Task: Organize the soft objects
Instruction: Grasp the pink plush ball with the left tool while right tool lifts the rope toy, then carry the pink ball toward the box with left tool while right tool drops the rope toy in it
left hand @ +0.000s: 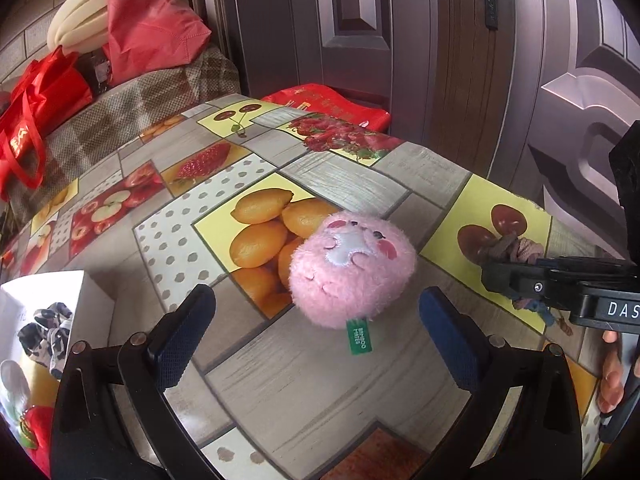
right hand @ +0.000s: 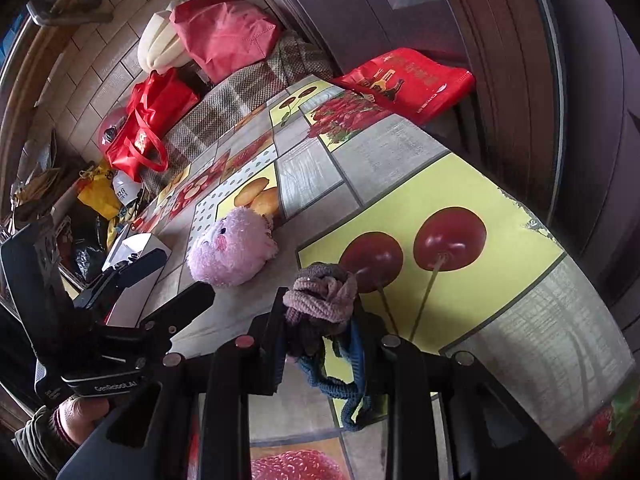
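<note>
1 pink plush toy [left hand: 350, 270] sits mid-table between your left gripper's [left hand: 316, 330] spread fingers. Your right gripper [right hand: 320, 334] is clamped on 1 knitted bundle [right hand: 322, 294] near the table's [right hand: 400, 148] right edge.

The fruit-patterned oilcloth surface [left hand: 332, 380] lies bare between the left claw [left hand: 316, 324] and the round pink plush toy [left hand: 352, 268]. A white cardboard box [left hand: 86, 300] blocks the left side. The right claw [right hand: 320, 308], clamped on a knitted mauve-and-blue bundle [right hand: 324, 292], crowds the toy's right.
</note>
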The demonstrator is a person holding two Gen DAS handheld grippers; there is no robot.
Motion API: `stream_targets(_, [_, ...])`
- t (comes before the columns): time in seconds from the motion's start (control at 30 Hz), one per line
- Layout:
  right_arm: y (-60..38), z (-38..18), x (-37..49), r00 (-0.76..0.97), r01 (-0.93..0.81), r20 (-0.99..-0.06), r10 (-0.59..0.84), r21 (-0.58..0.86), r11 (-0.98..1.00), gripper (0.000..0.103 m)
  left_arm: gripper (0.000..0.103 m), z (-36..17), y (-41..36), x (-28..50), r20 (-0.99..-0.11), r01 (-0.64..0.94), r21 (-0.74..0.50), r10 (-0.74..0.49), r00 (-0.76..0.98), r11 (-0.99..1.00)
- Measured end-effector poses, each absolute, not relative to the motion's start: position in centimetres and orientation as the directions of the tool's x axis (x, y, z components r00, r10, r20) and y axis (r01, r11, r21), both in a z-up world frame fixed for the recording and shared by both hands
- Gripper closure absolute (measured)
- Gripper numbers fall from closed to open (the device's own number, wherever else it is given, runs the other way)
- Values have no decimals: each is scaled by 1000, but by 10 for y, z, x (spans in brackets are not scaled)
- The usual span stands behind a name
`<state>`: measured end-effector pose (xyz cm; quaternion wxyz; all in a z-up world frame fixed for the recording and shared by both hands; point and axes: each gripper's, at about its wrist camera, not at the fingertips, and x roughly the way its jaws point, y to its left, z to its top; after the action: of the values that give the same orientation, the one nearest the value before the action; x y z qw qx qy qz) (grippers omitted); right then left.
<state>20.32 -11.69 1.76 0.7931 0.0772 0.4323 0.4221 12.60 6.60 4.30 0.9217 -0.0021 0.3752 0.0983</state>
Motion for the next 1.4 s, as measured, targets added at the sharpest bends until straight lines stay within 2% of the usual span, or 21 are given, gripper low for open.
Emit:
stream_targets(0.07, [-118,17,204,263,-601,-615,743,498,625,77,1,39,65,138,-730,-165,53,151,667,985])
stream_targets(0.1, [-119,17,204,262,-601,-613,745,500,623,77,1,39,65,141,-722,-159,40,139,678,986])
stream_targets(0.17, [-120,17,204,258,-600,-610,749,507,619,77,1,40,63,149,-707,-179,55,165,688,982])
stream_targets(0.37, [-121,15,207,248,-592,-601,760,527,610,77,1,29,62,172,-752,-196,90,195,629,977])
stream_targets(0.4, [-122,15,206,247,-592,-600,761,528,609,77,3,28,63,172,-752,-205,100,209,626,974])
stream_targets(0.47, [-122,15,207,246,-592,-598,763,531,607,77,45,29,61,170,-742,-200,107,212,636,974])
stream_targets(0.77, [-123,17,205,271,-596,-605,749,505,624,77,45,48,48,130,-644,-203,131,239,727,970])
stream_targets(0.97, [-124,29,191,352,-621,-580,734,443,647,77,45,51,47,80,-625,-224,94,233,745,970])
stream_targets(1.13, [-108,28,169,317,-631,-571,757,469,619,77,45,52,54,33,-611,-262,59,243,754,963])
stream_targets(1.4, [-65,52,103,392,-769,-484,782,294,567,77,45,59,78,-43,-544,-388,26,338,768,921])
